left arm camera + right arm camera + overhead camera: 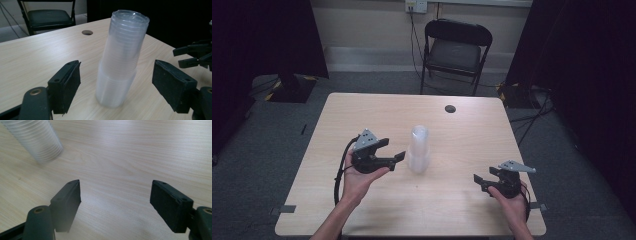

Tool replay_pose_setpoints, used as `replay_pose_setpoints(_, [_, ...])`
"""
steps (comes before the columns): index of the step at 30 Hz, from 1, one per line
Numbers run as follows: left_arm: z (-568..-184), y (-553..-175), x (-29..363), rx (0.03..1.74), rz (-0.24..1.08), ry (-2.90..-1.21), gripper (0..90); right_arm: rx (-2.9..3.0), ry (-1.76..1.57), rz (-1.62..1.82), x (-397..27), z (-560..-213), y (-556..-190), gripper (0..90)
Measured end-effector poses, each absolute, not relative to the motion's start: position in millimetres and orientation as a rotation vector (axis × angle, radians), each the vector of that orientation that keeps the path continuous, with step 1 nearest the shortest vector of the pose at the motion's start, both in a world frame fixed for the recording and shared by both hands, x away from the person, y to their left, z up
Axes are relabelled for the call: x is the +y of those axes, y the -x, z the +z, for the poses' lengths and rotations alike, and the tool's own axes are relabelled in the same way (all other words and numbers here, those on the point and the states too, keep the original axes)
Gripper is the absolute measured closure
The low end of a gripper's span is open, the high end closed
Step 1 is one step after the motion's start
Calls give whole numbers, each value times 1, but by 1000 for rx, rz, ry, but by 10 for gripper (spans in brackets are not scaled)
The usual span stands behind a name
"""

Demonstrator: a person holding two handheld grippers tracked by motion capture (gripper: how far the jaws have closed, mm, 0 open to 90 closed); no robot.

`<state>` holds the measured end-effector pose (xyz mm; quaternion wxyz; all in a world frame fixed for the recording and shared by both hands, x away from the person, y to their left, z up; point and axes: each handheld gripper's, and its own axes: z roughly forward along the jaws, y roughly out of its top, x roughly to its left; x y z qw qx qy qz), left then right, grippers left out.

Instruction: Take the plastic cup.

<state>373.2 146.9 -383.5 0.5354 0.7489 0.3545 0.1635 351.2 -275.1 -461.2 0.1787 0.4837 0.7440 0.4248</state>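
Cups: a stack of clear cups (419, 150) stands near the middle of the table (462, 200), mouth down, slightly leaning.
Long axis: close to upright; the stack narrows toward the top.
Left claw (394, 150): held in the left hand (359, 177), just beside the stack on its left, jaws pointing level at it.
Left claw state: jaws apart, nothing gripped; in the left gripper view the stack (120, 62) stands ahead and between the two pads (66, 86), touching neither.
Right claw (479, 181): jaws spread wide over bare table, holding nothing; well apart from the stack, which sits off to its upper left (37, 140).
Nearer hand: the left.
Key relation: the stack lies straight ahead of the left claw, axis across the jaw line, so a short advance should likely bracket it.
Risk: judged likely to tip if one pad lands first.
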Motion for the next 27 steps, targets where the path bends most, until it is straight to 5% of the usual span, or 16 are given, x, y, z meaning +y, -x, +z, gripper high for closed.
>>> replay_pose_setpoints(27, [-390, -422, 93, 771, 360, -1825, 161, 2124, -1342, 1187, -270, -467, -354, 207])
